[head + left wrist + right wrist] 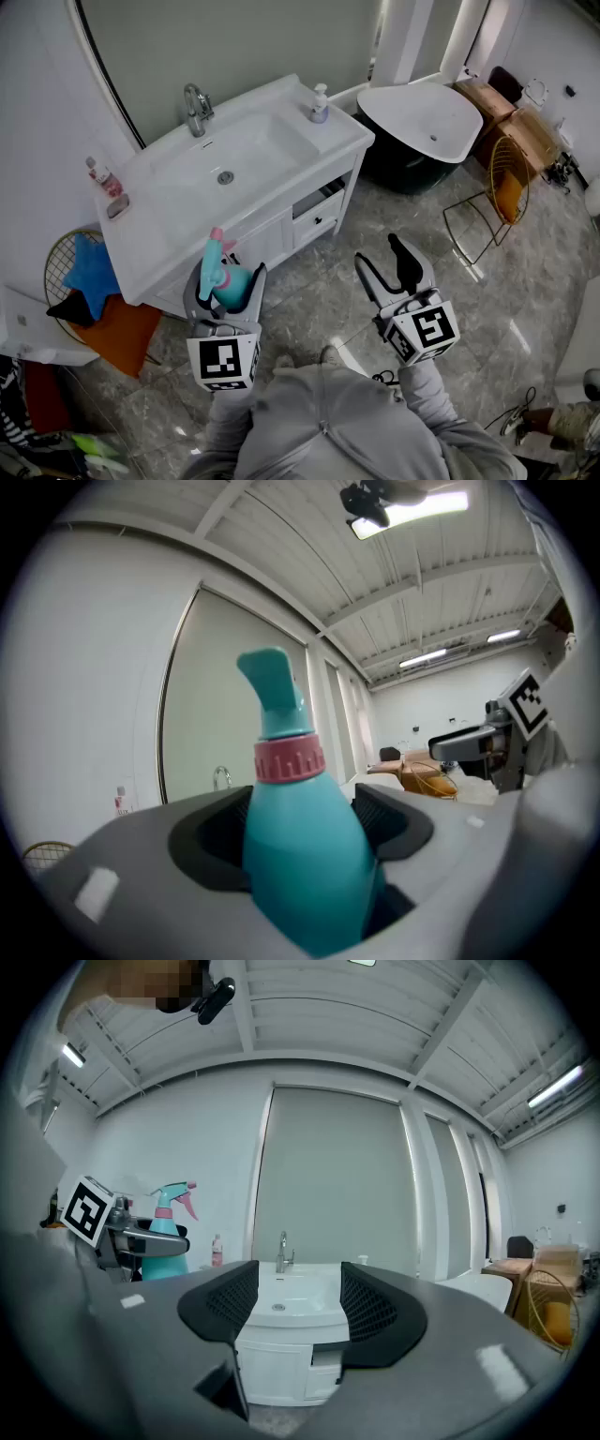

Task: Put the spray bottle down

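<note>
Not yet put down: teal spray bottle is clamped upright in left gripper fingers, short of the washbasin desk. Right gripper fingers are spread wide, empty.

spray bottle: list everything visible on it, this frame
The spray bottle looks like teal plastic. Its rounded body narrows to a ribbed pink collar, with a teal spray head and a pink trigger above. It stands roughly upright in the air, gripped at the body between the pads of the left claw, which is shut on it. Nothing else touches it. It hangs in front of the white vanity, above the grey marbled floor, not yet put down.
</note>
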`<act>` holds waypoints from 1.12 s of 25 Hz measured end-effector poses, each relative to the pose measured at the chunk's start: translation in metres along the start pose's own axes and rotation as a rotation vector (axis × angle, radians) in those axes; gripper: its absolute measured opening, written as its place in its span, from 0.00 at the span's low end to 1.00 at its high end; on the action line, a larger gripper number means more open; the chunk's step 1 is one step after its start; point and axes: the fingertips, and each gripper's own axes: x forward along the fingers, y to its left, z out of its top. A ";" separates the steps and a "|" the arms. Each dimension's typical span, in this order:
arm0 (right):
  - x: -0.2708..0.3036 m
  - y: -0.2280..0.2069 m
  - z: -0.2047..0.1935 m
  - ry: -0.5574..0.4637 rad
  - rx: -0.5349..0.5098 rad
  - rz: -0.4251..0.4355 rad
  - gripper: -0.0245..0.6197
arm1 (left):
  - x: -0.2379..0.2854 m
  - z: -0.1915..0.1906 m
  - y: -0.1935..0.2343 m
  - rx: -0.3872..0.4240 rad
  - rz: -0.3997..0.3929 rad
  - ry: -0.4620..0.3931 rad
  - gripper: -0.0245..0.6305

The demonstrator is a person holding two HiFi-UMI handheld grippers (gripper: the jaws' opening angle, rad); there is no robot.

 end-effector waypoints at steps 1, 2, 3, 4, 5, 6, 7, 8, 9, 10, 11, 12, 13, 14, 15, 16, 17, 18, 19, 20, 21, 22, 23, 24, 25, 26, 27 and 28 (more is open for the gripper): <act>0.000 0.000 0.000 0.000 0.000 0.000 0.46 | 0.000 0.000 0.000 0.001 0.000 0.000 0.62; 0.000 0.000 0.000 0.000 0.000 0.000 0.46 | 0.000 0.000 0.000 0.002 -0.001 0.000 0.62; -0.001 -0.001 0.000 -0.001 0.000 -0.001 0.46 | 0.000 0.000 0.000 0.003 -0.001 0.001 0.62; -0.001 0.000 0.000 -0.001 0.000 0.000 0.46 | 0.000 -0.001 0.000 0.004 -0.002 0.004 0.62; -0.001 0.000 0.000 -0.002 0.000 0.000 0.46 | -0.001 -0.002 0.000 0.004 -0.002 0.008 0.62; -0.001 0.000 0.000 -0.003 0.000 0.000 0.46 | -0.001 -0.003 0.000 0.004 -0.002 0.011 0.62; -0.001 0.000 0.000 -0.003 0.000 0.001 0.46 | -0.001 -0.004 0.000 0.004 -0.003 0.013 0.62; -0.001 0.000 0.001 -0.004 0.000 0.001 0.46 | -0.001 -0.004 0.000 0.004 -0.004 0.013 0.62; -0.001 0.001 0.001 -0.004 -0.001 0.000 0.46 | -0.001 -0.003 0.000 0.004 -0.005 0.009 0.62; -0.001 0.001 0.001 -0.004 -0.001 0.000 0.46 | 0.000 -0.002 0.000 0.003 -0.006 0.005 0.62; 0.000 0.001 0.001 -0.005 -0.001 0.000 0.46 | 0.000 -0.001 0.000 0.003 -0.006 0.003 0.62; 0.000 0.001 0.001 -0.005 -0.002 0.000 0.46 | 0.000 -0.001 0.000 0.003 -0.006 0.003 0.62; 0.000 0.001 0.001 -0.005 -0.002 0.001 0.46 | 0.001 -0.002 0.000 0.004 -0.005 0.004 0.62; 0.000 0.001 0.001 -0.006 -0.002 0.001 0.46 | 0.001 -0.002 0.001 0.004 -0.005 0.006 0.62; 0.001 0.000 0.001 -0.006 -0.001 0.001 0.46 | 0.001 -0.002 0.000 0.004 -0.005 0.006 0.62; 0.001 -0.001 0.002 -0.007 0.000 0.001 0.46 | 0.002 -0.002 0.000 0.004 -0.004 0.006 0.62; 0.001 -0.002 0.002 -0.009 0.002 0.002 0.46 | 0.004 -0.002 -0.001 0.004 -0.004 0.008 0.62; 0.002 -0.004 0.002 -0.012 0.005 0.002 0.46 | 0.005 -0.002 -0.001 0.005 -0.005 0.009 0.62; 0.002 -0.005 0.003 -0.018 0.010 0.003 0.46 | 0.007 -0.002 -0.002 0.005 -0.007 0.009 0.62; 0.003 -0.008 0.004 -0.025 0.014 0.003 0.46 | 0.009 -0.002 -0.003 0.007 -0.008 0.009 0.62; 0.003 -0.010 0.005 -0.032 0.018 0.002 0.46 | 0.011 -0.001 -0.004 0.008 -0.008 0.008 0.62; 0.004 -0.013 0.005 -0.037 0.021 0.000 0.46 | 0.013 0.000 -0.005 0.008 -0.008 0.006 0.62; 0.004 -0.016 0.005 -0.040 0.024 -0.002 0.46 | 0.016 0.001 -0.007 0.008 -0.008 0.004 0.62; 0.005 -0.019 0.005 -0.042 0.026 -0.002 0.46 | 0.018 0.001 -0.009 0.007 -0.007 0.004 0.62; 0.006 -0.023 0.005 -0.042 0.028 -0.001 0.46 | 0.021 0.001 -0.010 0.007 -0.006 0.005 0.62; 0.007 -0.026 0.005 -0.043 0.029 0.001 0.46 | 0.024 0.002 -0.012 0.007 -0.003 0.006 0.62; 0.008 -0.029 0.004 -0.043 0.030 0.005 0.46 | 0.026 0.002 -0.013 0.006 0.001 0.007 0.62; 0.008 -0.033 0.004 -0.043 0.031 0.009 0.46 | 0.029 0.002 -0.016 0.005 0.006 0.007 0.62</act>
